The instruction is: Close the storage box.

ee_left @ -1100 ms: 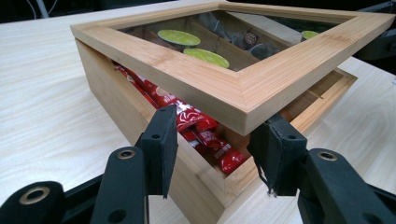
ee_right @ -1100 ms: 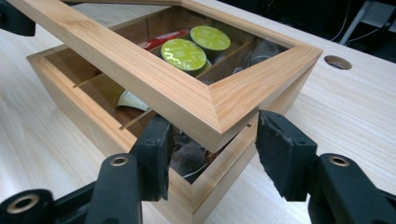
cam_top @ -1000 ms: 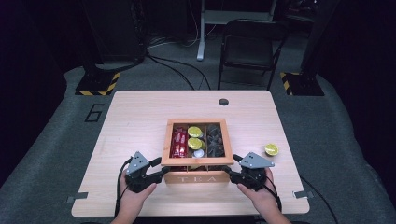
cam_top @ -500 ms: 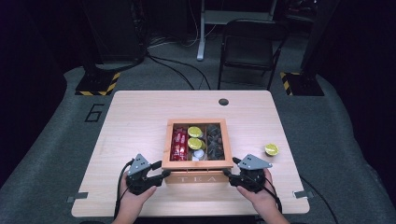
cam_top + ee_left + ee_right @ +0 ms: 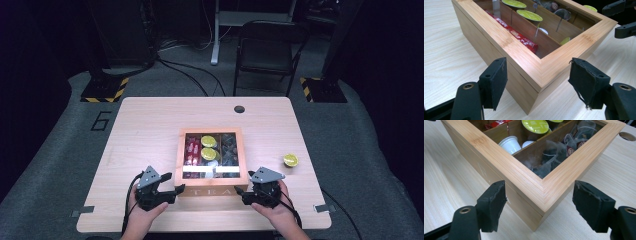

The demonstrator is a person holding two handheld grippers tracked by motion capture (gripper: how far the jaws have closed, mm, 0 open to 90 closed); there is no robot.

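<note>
Left gripper (image 5: pixel 537 85) and right gripper (image 5: pixel 539 206) jaws just opening, released, a near corner of the wooden tea box (image 5: pixel 210 191) between each pair untouched, pale wood table (image 5: pixel 150 125) beneath, yellow capsule (image 5: pixel 290 160) beyond the right gripper, dark room with chair (image 5: pixel 265 50) behind.

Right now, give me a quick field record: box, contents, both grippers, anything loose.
box: wooden tea box, glass lid closed, near table edge
contents: red sachets, green-lidded capsules, dark tea bags
left gripper: jaws just opened, straddling box's near-left corner, pads clear
right gripper: jaws just opened, straddling near-right corner, pads clear
loose: one green-lidded capsule on table, right of box
</note>
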